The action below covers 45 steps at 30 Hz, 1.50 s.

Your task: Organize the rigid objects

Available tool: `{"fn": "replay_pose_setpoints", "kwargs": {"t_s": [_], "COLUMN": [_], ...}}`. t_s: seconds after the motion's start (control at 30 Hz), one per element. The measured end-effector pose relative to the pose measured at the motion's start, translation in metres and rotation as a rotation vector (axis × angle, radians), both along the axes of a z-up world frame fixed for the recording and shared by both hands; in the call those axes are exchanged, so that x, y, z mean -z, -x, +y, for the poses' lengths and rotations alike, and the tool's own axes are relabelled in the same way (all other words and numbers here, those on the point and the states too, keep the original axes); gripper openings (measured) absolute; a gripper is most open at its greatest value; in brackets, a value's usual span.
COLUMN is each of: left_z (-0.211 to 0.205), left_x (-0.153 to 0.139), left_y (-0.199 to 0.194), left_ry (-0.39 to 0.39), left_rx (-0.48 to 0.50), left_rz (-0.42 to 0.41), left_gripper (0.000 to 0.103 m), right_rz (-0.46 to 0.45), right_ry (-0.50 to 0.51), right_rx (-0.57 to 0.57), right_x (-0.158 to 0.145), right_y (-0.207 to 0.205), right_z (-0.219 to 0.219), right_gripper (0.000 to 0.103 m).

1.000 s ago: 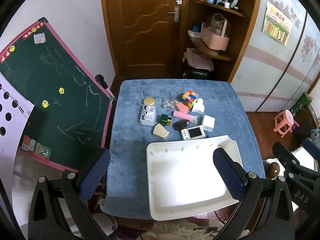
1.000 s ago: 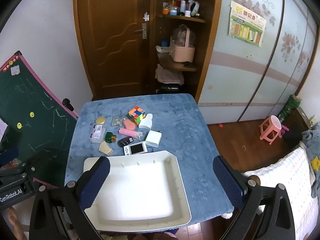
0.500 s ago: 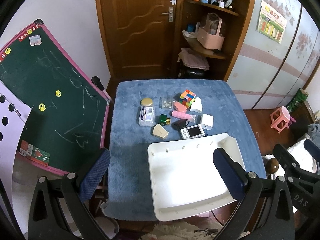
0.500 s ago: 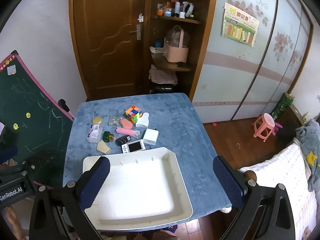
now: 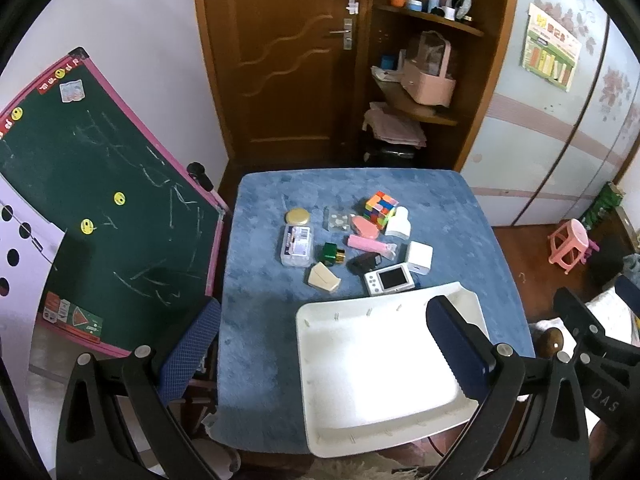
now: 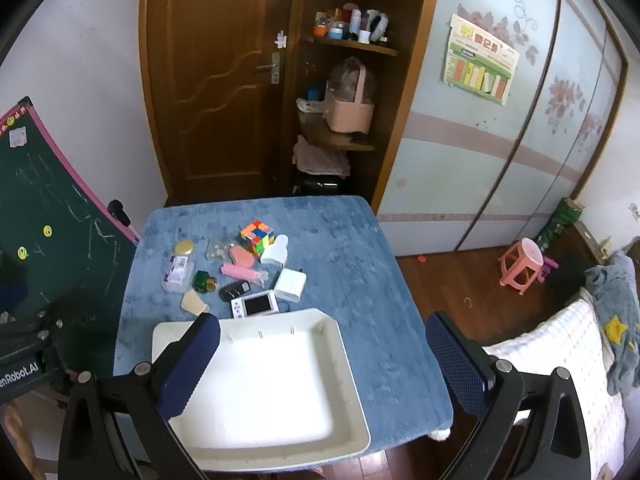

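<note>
A white tray (image 5: 320,360) (image 6: 352,392) sits with nothing in it on the near part of the blue table (image 5: 260,340) (image 6: 360,260). Beyond it lies a cluster of small items: a colour cube (image 5: 381,205) (image 6: 257,235), a white camera (image 5: 389,279) (image 6: 255,305), a white box (image 5: 419,258) (image 6: 291,285), a clear case (image 5: 296,245), a pink tube (image 5: 366,244), a green bottle (image 5: 331,253), a gold lid (image 5: 298,216). My left gripper (image 5: 320,344) and right gripper (image 6: 320,356) hang high above the near table edge, both open, holding nothing.
A green chalkboard (image 5: 92,184) leans at the table's left edge. Behind the table are a wooden door (image 5: 288,60) and shelves (image 5: 424,56) with jars and a pink basket. To the right are a pink stool (image 6: 522,266) on the wooden floor and a bed (image 6: 560,360).
Both grippers have risen and pulled back slightly, so the table and its items look smaller and the view tilts up. Nothing on the table has moved.
</note>
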<state>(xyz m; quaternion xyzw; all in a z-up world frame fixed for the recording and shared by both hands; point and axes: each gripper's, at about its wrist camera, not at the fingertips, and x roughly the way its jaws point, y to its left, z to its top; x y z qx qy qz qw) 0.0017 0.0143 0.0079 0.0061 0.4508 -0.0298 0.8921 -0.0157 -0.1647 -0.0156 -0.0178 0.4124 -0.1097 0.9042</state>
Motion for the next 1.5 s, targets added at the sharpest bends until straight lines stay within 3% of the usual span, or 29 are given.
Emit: {"fn": "replay_pose_setpoints", "kwargs": {"t_s": [0.5, 0.9, 1.03, 1.2, 1.5], "left_z": [-0.011, 0.004, 0.008, 0.010, 0.013], "left_x": [-0.002, 0.013, 0.041, 0.096, 0.209], "left_y": [-0.035, -0.105, -0.128, -0.154, -0.192], "left_ry": [-0.016, -0.010, -0.025, -0.001, 0.037], "left_rx": [-0.062, -0.107, -0.145, -0.171, -0.251], "left_rz": [0.018, 0.083, 0.154, 0.300, 0.573], "left_gripper": [0.102, 0.102, 0.102, 0.102, 0.102], "right_rz": [0.005, 0.046, 0.093, 0.187, 0.388], "right_ry": [-0.016, -0.094, -0.128, -0.210, -0.288], "right_rx": [-0.082, -0.140, -0.151, -0.134, -0.073], "right_x": [0.001, 0.009, 0.024, 0.059, 0.156], "right_y": [-0.047, -0.111, -0.144, -0.191, -0.259], "right_z": [-0.019, -0.042, -0.052, -0.068, -0.078], "right_gripper": [0.103, 0.103, 0.103, 0.103, 0.101]}}
